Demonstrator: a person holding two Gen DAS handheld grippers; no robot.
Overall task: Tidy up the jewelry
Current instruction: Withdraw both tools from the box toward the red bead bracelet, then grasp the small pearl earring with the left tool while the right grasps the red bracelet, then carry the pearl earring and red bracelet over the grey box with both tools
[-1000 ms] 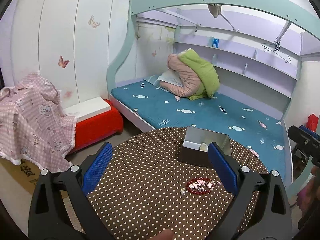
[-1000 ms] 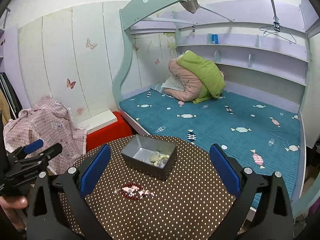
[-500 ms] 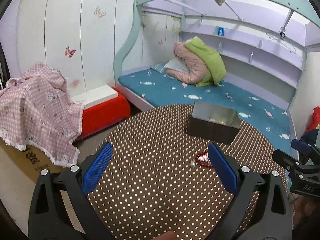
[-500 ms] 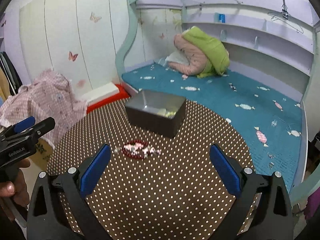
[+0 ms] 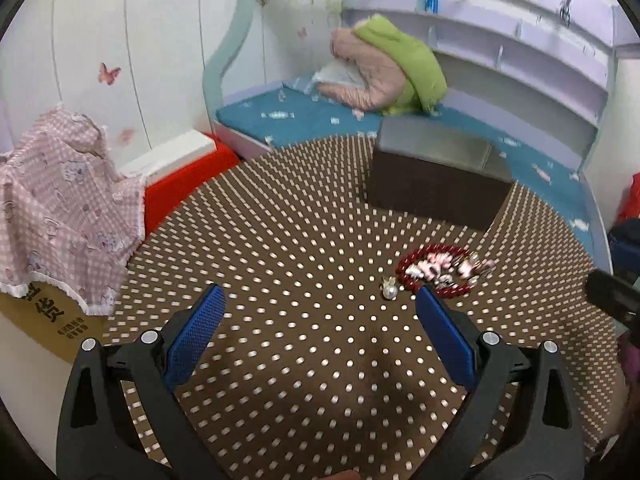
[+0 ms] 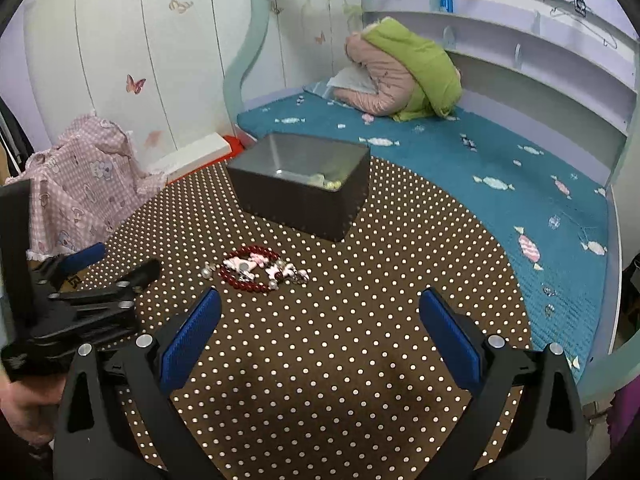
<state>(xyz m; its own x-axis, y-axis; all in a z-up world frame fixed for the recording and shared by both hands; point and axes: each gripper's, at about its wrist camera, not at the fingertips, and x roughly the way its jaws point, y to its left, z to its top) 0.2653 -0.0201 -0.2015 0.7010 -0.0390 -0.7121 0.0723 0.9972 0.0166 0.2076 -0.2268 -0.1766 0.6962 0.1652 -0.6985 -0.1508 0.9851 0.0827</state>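
A red bead bracelet (image 5: 436, 270) (image 6: 250, 266) lies on the brown dotted tablecloth (image 5: 300, 240) (image 6: 360, 320), with pink-white jewelry pieces (image 5: 464, 266) (image 6: 276, 268) in and beside it and a pearl (image 5: 390, 291) (image 6: 206, 273) at its left. A dark metal box (image 5: 436, 176) (image 6: 304, 192) stands behind, holding some pale pieces. My left gripper (image 5: 320, 324) is open and empty, its right finger just in front of the bracelet. My right gripper (image 6: 320, 328) is open and empty, nearer than the jewelry. The left gripper also shows in the right wrist view (image 6: 100, 276).
A bed with a teal mattress (image 6: 480, 160) and a pink and green quilt (image 6: 400, 76) lies behind the round table. A red box (image 5: 188, 176) and a pink checked cloth (image 5: 60, 200) over a carton sit at the left.
Both grippers have come down and closer to the table. The bracelet and box now look larger and nearer. Both stay open and empty.
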